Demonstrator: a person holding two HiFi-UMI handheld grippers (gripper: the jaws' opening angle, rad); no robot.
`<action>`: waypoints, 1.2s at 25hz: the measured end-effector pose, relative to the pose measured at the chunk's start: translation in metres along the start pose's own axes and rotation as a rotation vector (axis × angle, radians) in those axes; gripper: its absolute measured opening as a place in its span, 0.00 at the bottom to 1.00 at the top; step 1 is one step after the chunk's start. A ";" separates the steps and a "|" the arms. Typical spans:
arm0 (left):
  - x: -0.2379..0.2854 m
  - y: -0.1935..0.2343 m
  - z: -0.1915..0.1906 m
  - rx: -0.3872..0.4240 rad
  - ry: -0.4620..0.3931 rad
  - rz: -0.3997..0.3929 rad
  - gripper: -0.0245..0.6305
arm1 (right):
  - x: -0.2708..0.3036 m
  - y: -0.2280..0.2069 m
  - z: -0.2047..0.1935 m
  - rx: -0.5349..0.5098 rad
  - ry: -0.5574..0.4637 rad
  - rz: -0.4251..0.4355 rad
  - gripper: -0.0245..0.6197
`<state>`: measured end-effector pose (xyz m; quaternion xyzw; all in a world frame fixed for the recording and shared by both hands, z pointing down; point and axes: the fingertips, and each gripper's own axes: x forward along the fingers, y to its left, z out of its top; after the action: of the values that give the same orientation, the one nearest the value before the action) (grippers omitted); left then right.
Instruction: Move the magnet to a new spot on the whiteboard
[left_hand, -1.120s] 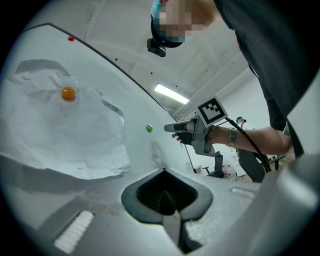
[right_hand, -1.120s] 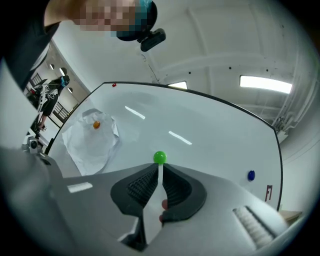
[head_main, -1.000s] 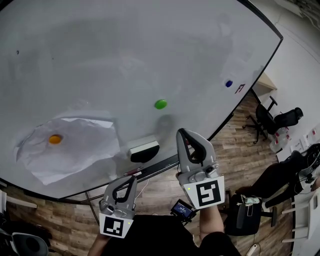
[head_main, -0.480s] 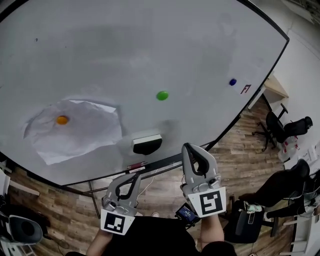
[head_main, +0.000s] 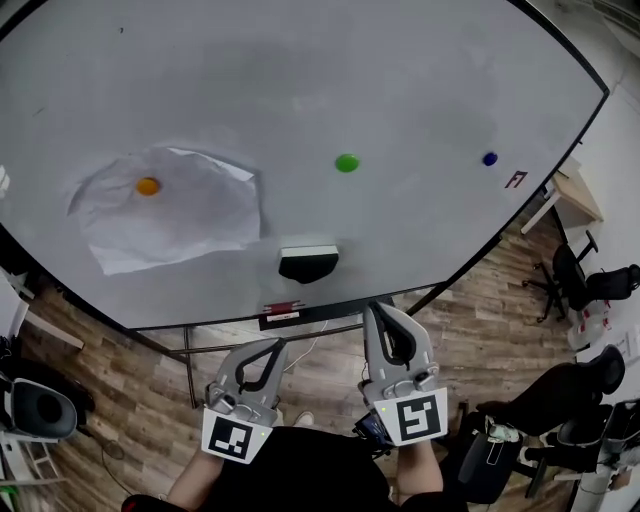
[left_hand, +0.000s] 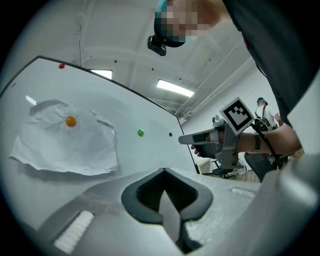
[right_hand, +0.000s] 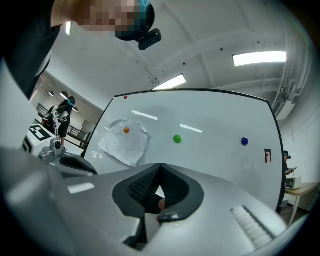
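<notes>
A green magnet (head_main: 347, 162) sticks near the middle of the whiteboard (head_main: 420, 90). A blue magnet (head_main: 489, 158) sits to its right. At the left, an orange magnet (head_main: 148, 185) pins a crumpled white paper (head_main: 175, 215). Both grippers hang below the board's lower edge, away from every magnet. My left gripper (head_main: 277, 346) is shut and holds nothing. My right gripper (head_main: 379, 311) is shut and empty too. The right gripper view shows the green magnet (right_hand: 177, 139) and the blue magnet (right_hand: 244, 141) beyond the closed jaws. In the left gripper view the green magnet (left_hand: 140, 132) is small and distant.
A black-and-white eraser (head_main: 308, 260) clings to the board low in the middle. A red marker (head_main: 283, 308) lies on the tray under it. A red mark (head_main: 515, 180) is drawn near the blue magnet. Office chairs (head_main: 585, 285) stand at the right on the wooden floor.
Both grippers have drawn back from the board and sunk toward its lower edge, the right one more. The head view has shifted, so the board sits higher in the picture.
</notes>
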<state>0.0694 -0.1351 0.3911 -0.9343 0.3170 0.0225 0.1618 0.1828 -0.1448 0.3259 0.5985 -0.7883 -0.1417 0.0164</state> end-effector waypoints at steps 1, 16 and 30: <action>-0.002 -0.003 -0.001 0.000 0.006 0.006 0.04 | -0.003 0.003 -0.002 0.007 0.000 0.010 0.04; -0.021 -0.035 -0.001 0.016 0.048 0.046 0.04 | -0.044 0.033 -0.036 0.076 0.031 0.099 0.04; -0.017 -0.052 0.003 0.005 0.045 0.033 0.04 | -0.065 0.039 -0.049 0.077 0.055 0.100 0.04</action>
<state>0.0871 -0.0853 0.4052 -0.9287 0.3360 0.0035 0.1569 0.1745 -0.0839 0.3915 0.5621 -0.8214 -0.0937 0.0224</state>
